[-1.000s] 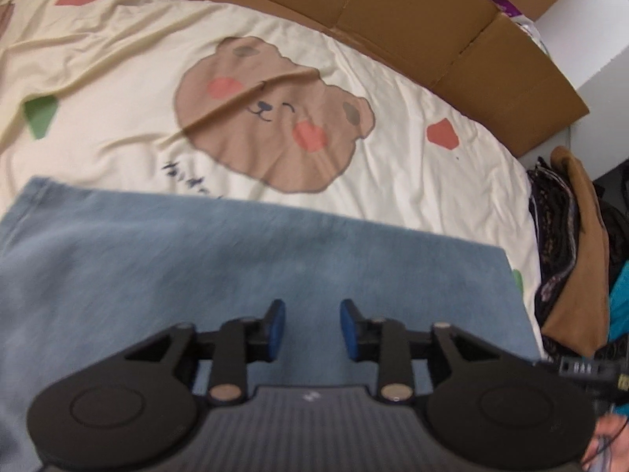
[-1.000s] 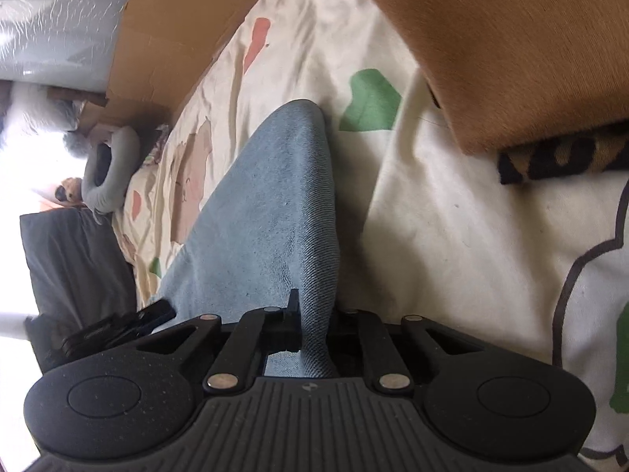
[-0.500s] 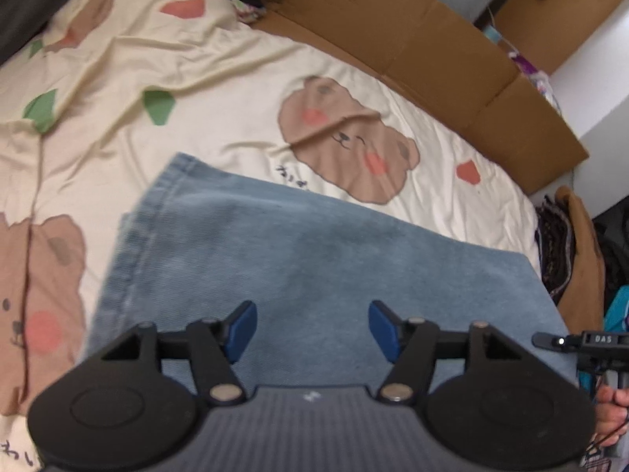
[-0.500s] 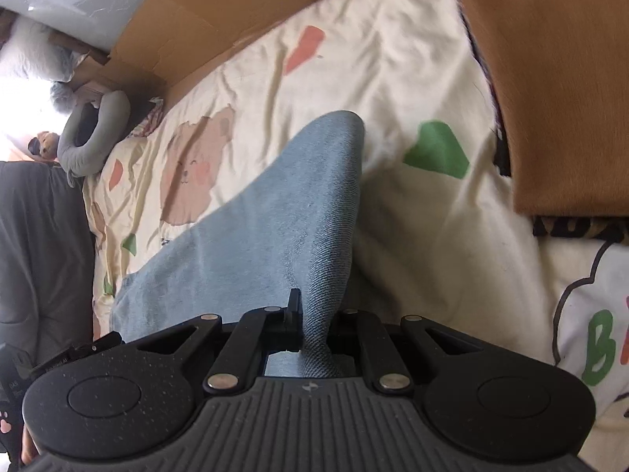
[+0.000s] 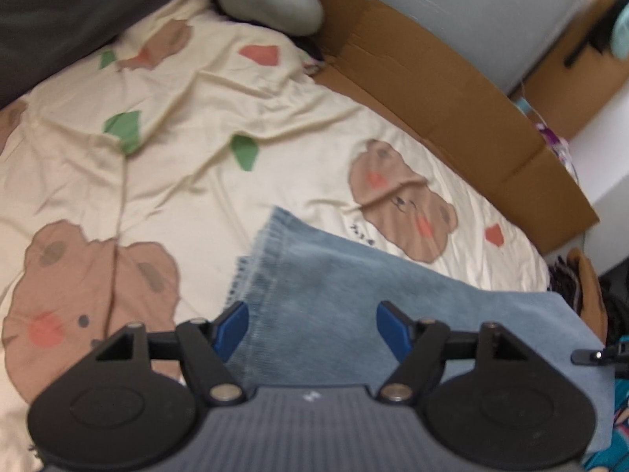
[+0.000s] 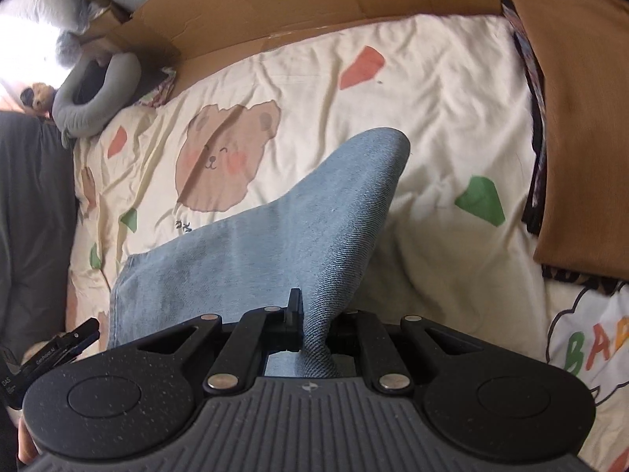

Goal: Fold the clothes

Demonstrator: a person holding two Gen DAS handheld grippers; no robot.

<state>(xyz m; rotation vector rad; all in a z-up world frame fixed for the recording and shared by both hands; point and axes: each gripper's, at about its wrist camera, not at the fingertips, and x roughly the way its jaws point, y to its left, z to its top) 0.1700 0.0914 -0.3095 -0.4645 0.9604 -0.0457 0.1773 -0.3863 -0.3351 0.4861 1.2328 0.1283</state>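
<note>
Light blue jeans (image 5: 354, 291) lie across the cream bear-print bed sheet (image 5: 188, 149), hem end at the left. My left gripper (image 5: 312, 324) hovers over the hem end; its jaws are opening, blue pads apart, with denim below them but not pinched. In the right wrist view my right gripper (image 6: 314, 314) is shut on a fold of the jeans (image 6: 298, 220), lifting it so the cloth rises in a ridge from the sheet (image 6: 432, 90). The left gripper's tip (image 6: 67, 344) shows at the lower left of that view.
Brown cardboard (image 5: 440, 78) lines the far edge of the bed. A grey neck pillow (image 6: 94, 98) lies at the head end, beside a dark grey cover (image 5: 70, 11). A brown garment (image 6: 582, 126) and a white printed one (image 6: 589, 338) lie by the right side.
My left gripper's jaws have spread wide and it has drawn back toward the hem end of the jeans. My right gripper has risen, lifting the pinched denim higher off the sheet.
</note>
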